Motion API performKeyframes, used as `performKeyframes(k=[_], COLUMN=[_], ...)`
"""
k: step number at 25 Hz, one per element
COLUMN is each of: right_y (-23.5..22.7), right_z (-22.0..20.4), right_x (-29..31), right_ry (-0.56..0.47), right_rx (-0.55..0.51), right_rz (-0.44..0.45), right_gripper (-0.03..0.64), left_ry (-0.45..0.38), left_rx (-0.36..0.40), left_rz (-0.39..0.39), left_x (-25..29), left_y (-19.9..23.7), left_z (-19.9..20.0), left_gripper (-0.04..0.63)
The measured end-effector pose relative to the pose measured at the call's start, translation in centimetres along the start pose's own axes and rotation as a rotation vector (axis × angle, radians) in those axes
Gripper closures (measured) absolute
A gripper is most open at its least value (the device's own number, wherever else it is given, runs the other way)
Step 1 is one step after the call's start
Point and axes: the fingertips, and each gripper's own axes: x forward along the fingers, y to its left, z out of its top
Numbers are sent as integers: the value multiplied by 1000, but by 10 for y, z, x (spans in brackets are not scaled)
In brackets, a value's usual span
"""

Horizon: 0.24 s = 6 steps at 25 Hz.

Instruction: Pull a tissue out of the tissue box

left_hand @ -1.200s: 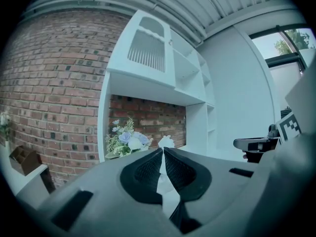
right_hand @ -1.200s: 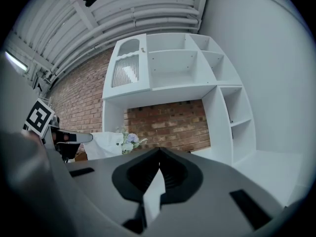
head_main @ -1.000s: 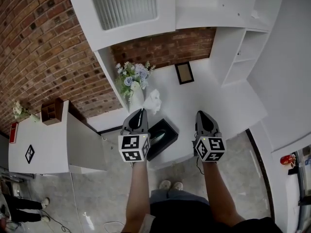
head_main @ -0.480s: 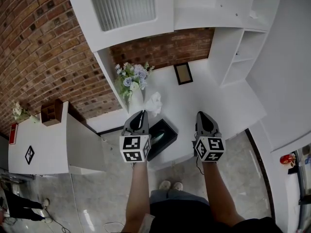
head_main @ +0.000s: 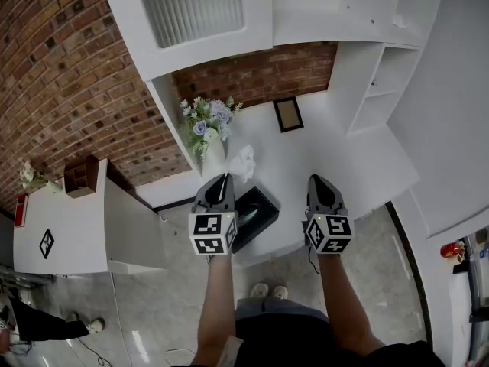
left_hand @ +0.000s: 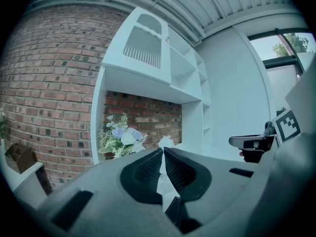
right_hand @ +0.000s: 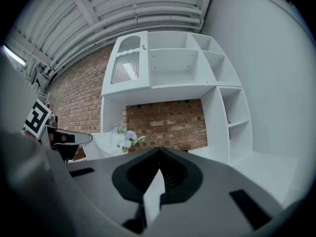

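In the head view the black tissue box (head_main: 256, 219) sits near the front edge of the white counter (head_main: 336, 159), with a pale tissue showing in its slot. A crumpled white tissue (head_main: 243, 161) lies on the counter behind the box, beside the vase; it also shows as the tissue (left_hand: 166, 142) just past the tips. My left gripper (head_main: 223, 177) hovers along the box's left side with its jaws shut and nothing between them. My right gripper (head_main: 317, 179) is to the right of the box, apart from it, with its tips (right_hand: 159, 152) meeting.
A white vase of flowers (head_main: 206, 128) stands at the counter's back left and a small picture frame (head_main: 289, 114) leans on the brick wall. Open shelves (head_main: 382, 82) rise at the right and a cabinet (head_main: 191, 14) hangs above. A white side table (head_main: 76, 228) is at the left.
Both grippers and the tissue box have kept still. Only a bystander's legs at the lower left edge of the head view have shifted.
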Motion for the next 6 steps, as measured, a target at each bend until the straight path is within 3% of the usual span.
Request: performKeyframes(k=[6], right_y=[-1], right_z=[-3], right_x=[1], right_ry=[3], right_rx=[-4], right_rz=[-2], right_gripper=[618], left_ry=[-2], left_rx=[-7], left_rz=[-2], left_x=[2], left_y=[0], left_z=[-2], left_gripper=[583])
